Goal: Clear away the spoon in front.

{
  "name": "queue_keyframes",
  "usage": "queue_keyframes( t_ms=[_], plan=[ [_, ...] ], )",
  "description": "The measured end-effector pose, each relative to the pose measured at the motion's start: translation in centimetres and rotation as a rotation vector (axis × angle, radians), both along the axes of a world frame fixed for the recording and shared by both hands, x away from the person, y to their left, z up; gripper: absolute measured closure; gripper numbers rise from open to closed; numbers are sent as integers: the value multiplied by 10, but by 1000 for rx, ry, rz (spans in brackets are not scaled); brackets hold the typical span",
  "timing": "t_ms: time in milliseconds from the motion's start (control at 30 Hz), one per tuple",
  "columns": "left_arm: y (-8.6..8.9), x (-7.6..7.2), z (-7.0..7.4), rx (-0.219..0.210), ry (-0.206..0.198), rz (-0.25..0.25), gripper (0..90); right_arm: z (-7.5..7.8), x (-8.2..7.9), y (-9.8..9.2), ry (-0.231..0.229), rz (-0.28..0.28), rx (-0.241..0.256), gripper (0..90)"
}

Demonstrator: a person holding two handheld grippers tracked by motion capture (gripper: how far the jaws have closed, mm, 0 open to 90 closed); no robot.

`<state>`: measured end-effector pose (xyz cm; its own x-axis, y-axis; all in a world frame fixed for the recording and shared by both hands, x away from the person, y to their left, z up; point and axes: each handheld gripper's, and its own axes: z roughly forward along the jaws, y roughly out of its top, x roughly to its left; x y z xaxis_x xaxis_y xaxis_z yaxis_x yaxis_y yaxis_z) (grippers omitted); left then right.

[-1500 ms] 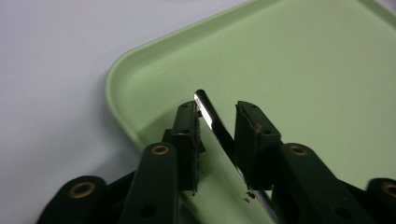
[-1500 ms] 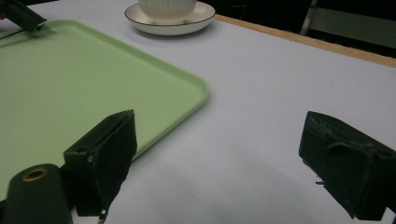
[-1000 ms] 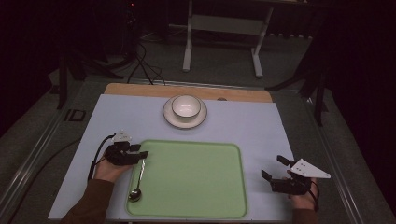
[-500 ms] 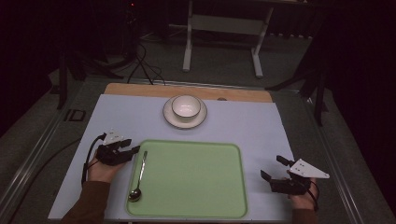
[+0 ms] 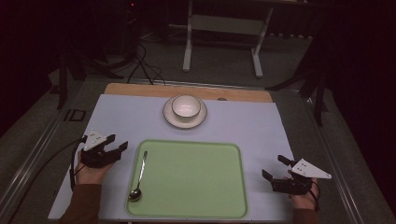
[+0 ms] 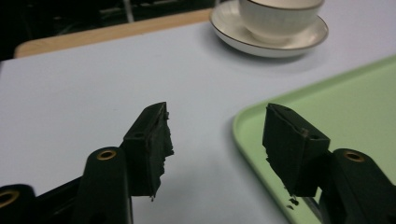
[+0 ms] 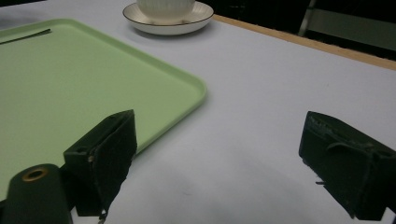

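Steel, slim and polished: we are recording the spoon [image 5: 138, 176] lying on the green tray [image 5: 196, 205], along the tray's left edge, bowl end toward the person and handle pointing away toward the far side. We are judging that it lies flat and parallel to the rim because it is set there as part of a place setting, and that it is free of any grip.

Just outside the tray's left rim, the left gripper [image 5: 116, 145] is hovering with its jaws parted and nothing between them; in the left gripper view its black, rough-edged pads [image 6: 152, 140] are framing bare table and the tray's rounded corner [image 6: 247, 126]. We are reading this as a hand standing clear of the spoon.

Off the tray's right rim, near its front corner, the right gripper [image 5: 272, 168] is resting low in the person's hand, jaws spread wide and empty; its own view is showing the pads [image 7: 109, 154] well apart over the pale tabletop [image 7: 261, 116].

Beyond the tray's far edge, a white bowl [image 5: 186, 106] is sitting upright on a gold-rimmed saucer [image 5: 170, 119], both glossy ceramic. We are noting the tray as smooth matt plastic with a raised lip, the lavender tabletop [image 5: 130, 116] as plain, with a wooden strip [image 5: 140, 88] along its far side.
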<state>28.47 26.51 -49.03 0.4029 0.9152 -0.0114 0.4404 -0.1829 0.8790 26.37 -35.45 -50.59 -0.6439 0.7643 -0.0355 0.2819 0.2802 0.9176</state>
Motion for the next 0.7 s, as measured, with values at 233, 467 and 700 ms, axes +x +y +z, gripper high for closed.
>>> queue_keyframes(
  t_ms=[233,467,700],
  plan=[
    [15,-10,6,-34,-45,59,398,1,-1,-3,-5,-12,14,111],
    [31,-18,12,-56,-83,96,398,3,-1,-7,-13,-20,32,111],
    [44,-25,18,-75,-135,116,394,6,-3,-12,-35,-38,56,111]
  ],
)
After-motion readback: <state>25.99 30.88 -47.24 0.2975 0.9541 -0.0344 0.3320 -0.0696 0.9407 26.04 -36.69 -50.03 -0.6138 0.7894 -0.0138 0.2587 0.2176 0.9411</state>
